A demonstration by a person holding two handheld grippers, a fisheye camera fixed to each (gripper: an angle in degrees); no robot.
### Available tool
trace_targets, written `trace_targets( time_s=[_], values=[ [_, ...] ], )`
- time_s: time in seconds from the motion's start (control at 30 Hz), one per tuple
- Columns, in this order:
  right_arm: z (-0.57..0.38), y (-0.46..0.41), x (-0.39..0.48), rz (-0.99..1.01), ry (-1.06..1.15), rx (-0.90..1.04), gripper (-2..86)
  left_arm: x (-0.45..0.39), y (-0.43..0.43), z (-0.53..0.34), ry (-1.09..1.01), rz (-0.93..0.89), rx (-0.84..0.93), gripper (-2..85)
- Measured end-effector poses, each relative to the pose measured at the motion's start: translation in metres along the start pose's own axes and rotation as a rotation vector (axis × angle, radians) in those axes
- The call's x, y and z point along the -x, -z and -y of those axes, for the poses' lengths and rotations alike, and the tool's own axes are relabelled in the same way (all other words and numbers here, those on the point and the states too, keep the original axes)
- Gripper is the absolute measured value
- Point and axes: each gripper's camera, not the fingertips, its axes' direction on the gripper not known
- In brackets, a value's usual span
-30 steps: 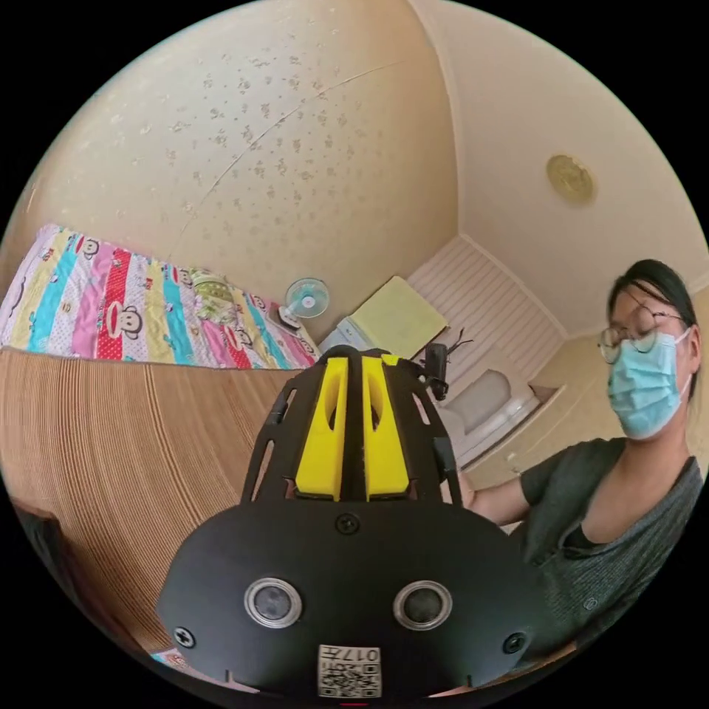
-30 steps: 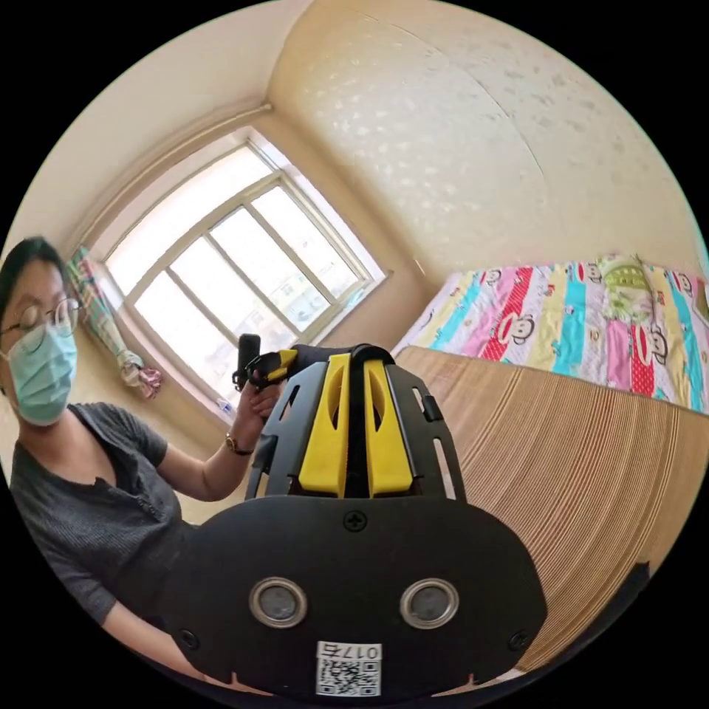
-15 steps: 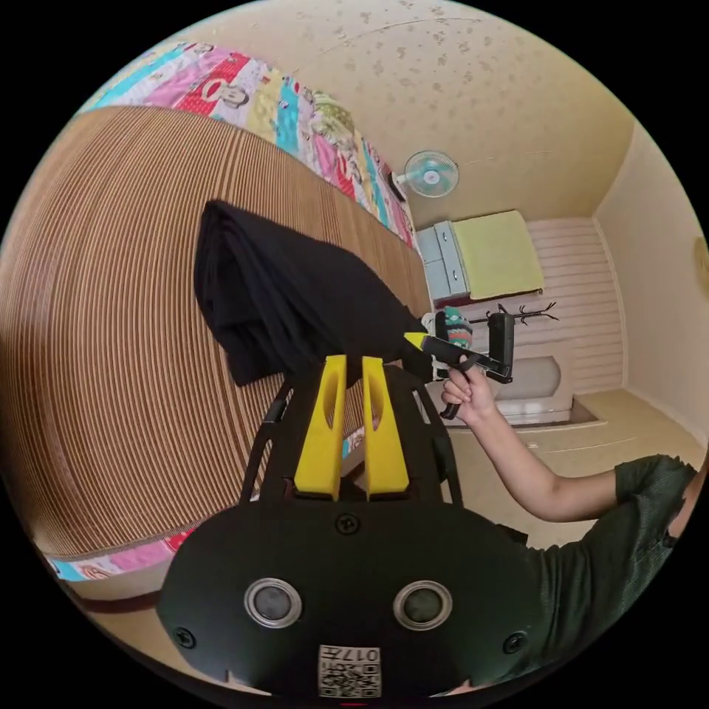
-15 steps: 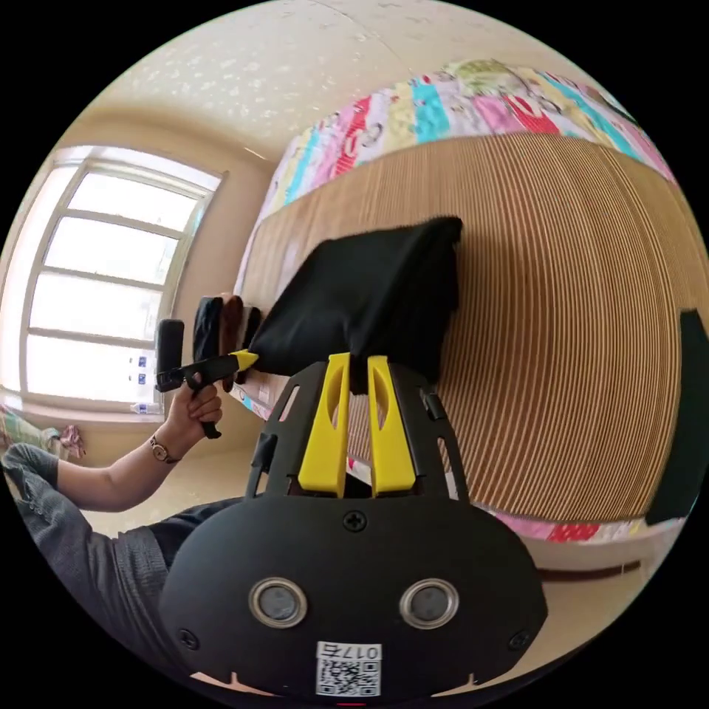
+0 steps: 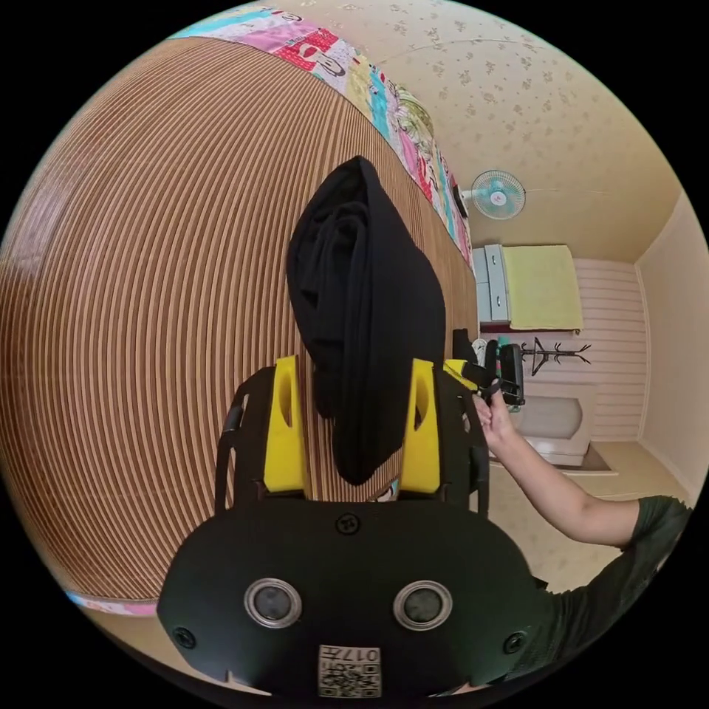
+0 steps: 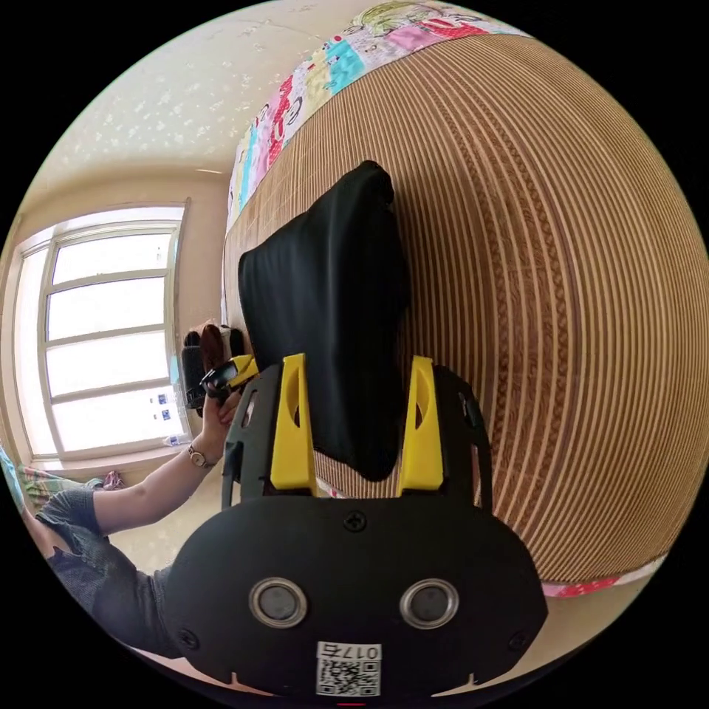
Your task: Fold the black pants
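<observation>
Pants: one folded black fabric bundle point(image 5: 362, 310) lies on the brown striped bamboo mat point(image 5: 148, 295) covering the bed. Two tools, left tool point(image 5: 353, 428) and right tool point(image 6: 357, 428), jaws spread, bundle between each pair.

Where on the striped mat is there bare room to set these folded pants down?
Bare striped mat lies wide on either side of the black pants, up to the patterned quilt. The near mat edge is crowded: left gripper and right gripper.
</observation>
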Motion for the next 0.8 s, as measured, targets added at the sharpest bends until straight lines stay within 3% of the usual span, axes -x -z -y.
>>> trace_targets(
  time_s=[0.1,0.2,0.27,0.37,0.47,0.67,0.8],
  values=[
    [0.030,-0.025,-0.009,0.003,-0.021,0.102,18.4,-0.004,-0.036,0.011,-0.049,-0.020,0.071,18.4],
    [0.027,-0.012,-0.018,0.003,-0.063,0.023,17.7,0.000,-0.055,-0.001,0.005,-0.083,0.090,15.1],
    [0.018,-0.004,-0.040,0.161,-0.162,0.045,15.2,0.003,-0.060,-0.014,0.063,-0.130,0.111,13.0],
    [-0.009,0.003,-0.040,0.292,-0.111,0.127,11.1,-0.016,-0.047,-0.049,0.017,-0.112,0.139,10.1],
    [-0.052,0.006,-0.021,0.311,-0.094,0.153,9.0,-0.036,-0.026,-0.095,-0.025,-0.093,0.194,9.7],
    [-0.100,-0.020,0.055,0.388,-0.006,0.264,7.0,-0.040,0.069,-0.197,0.012,-0.077,0.186,9.2],
    [-0.097,-0.056,0.140,0.404,0.149,0.347,6.6,-0.061,0.184,-0.249,-0.009,0.092,0.086,9.3]
  ],
)
